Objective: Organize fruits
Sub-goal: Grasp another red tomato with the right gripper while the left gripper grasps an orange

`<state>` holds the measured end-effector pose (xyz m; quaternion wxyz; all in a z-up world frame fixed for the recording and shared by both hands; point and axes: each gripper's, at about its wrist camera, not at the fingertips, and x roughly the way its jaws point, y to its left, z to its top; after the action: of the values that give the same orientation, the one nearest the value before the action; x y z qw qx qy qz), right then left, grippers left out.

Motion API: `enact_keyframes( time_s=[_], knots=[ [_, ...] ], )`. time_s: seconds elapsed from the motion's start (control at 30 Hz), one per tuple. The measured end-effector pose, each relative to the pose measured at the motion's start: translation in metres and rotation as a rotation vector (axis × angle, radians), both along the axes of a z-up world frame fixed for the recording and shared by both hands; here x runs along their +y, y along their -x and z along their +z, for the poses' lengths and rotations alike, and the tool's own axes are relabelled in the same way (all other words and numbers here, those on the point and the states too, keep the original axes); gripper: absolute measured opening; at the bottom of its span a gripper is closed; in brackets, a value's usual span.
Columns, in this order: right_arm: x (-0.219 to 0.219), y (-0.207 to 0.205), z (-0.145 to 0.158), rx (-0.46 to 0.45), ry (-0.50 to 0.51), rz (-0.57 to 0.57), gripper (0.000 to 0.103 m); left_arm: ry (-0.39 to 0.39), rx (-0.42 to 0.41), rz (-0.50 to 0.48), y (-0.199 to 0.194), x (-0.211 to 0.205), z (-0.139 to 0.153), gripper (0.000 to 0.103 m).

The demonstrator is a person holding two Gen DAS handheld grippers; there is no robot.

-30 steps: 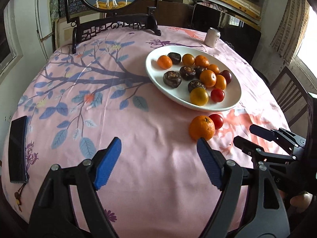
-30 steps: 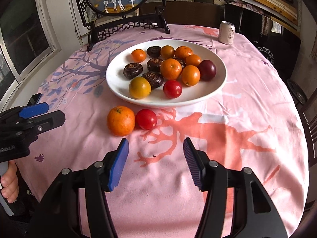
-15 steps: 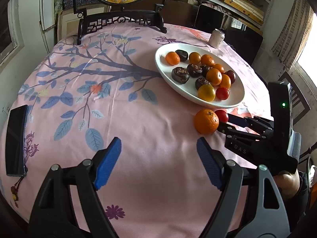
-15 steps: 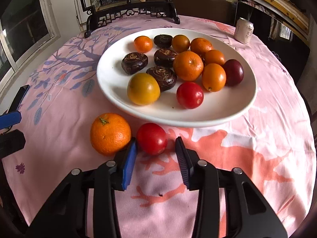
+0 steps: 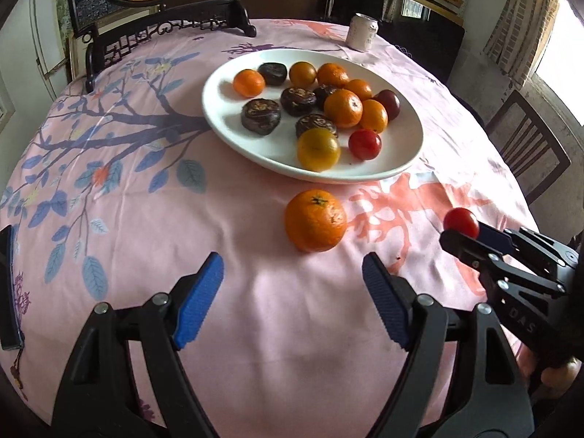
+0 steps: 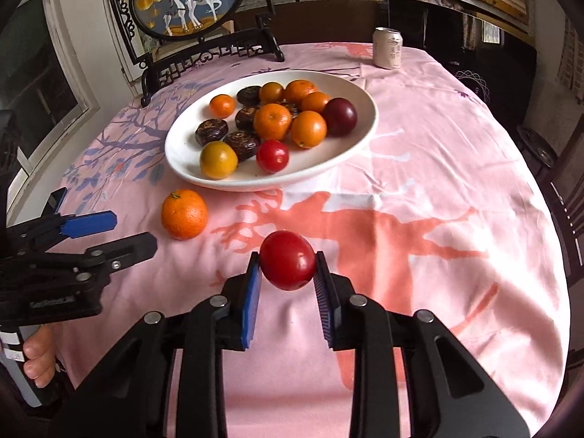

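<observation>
My right gripper [image 6: 287, 270] is shut on a red tomato [image 6: 287, 265] and holds it above the pink tablecloth; the tomato also shows in the left wrist view [image 5: 460, 222] at the right gripper's tips. A white oval plate [image 6: 357, 135] behind it holds several oranges, dark round fruits, a yellow fruit, a red tomato and a plum. A loose orange [image 5: 315, 220] lies on the cloth in front of the plate [image 5: 222, 116]; it also shows in the right wrist view [image 6: 184, 214]. My left gripper [image 5: 292, 292] is open and empty, just short of that orange.
A drink can [image 6: 387, 48] stands at the table's far side. A framed deer picture on a black stand [image 6: 189, 0] is behind the plate. A dark phone [image 5: 6, 284] lies at the left table edge. A wooden chair [image 5: 529, 146] is at the right.
My right gripper has closed on the red tomato beside the orange and lifted it back and to the right. My left gripper has moved closer to the loose orange.
</observation>
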<state>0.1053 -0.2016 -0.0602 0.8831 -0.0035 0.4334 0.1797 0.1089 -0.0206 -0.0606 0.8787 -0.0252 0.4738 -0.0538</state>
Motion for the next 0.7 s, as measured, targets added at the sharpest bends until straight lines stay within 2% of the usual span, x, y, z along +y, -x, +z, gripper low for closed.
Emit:
enact_keyframes(
  time_s=[0.23, 0.3, 0.47, 0.7],
  knots=[
    [-0.027, 0.005, -0.001, 0.003, -0.054, -0.032, 0.029, -0.052, 0.048, 0.009, -0.029, -0.025, -0.023, 0.077],
    [-0.028, 0.005, 0.000, 0.002, -0.062, -0.032, 0.029, -0.053, 0.063, 0.017, -0.034, -0.026, -0.027, 0.064],
    [-0.027, 0.004, -0.001, 0.016, -0.084, -0.020, 0.029, -0.082, 0.043, 0.034, -0.040, -0.028, -0.026, 0.045],
    [-0.016, 0.009, 0.007, 0.000, -0.073, -0.004, 0.029, -0.072, 0.027, 0.020, -0.027, -0.026, -0.022, 0.043]
  ],
)
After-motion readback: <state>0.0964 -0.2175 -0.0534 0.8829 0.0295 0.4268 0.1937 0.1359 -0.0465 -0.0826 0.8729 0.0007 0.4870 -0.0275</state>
